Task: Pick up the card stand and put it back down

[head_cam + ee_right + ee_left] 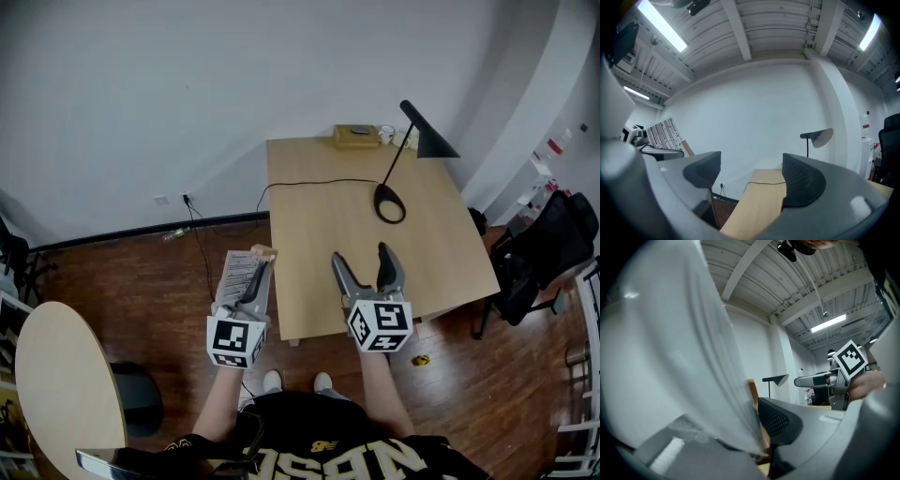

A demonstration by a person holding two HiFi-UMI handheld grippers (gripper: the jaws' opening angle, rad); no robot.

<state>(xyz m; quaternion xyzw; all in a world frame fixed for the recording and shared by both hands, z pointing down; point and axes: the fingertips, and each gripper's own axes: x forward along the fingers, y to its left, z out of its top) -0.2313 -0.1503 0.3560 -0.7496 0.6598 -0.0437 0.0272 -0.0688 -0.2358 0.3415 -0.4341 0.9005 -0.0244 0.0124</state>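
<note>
Grey hand-held gripper (262,270) clamps card stand (236,275).

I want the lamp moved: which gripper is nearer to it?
Right. The right gripper is over the table, short of the lamp; the left gripper is beside the table's left edge, farther away.

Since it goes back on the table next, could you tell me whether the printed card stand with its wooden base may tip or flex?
Probably stiff: the printed card stand looks flat in the shut left gripper. Likely light, as one pinch carries it. Its thin wooden base suggests it may tip.
</note>
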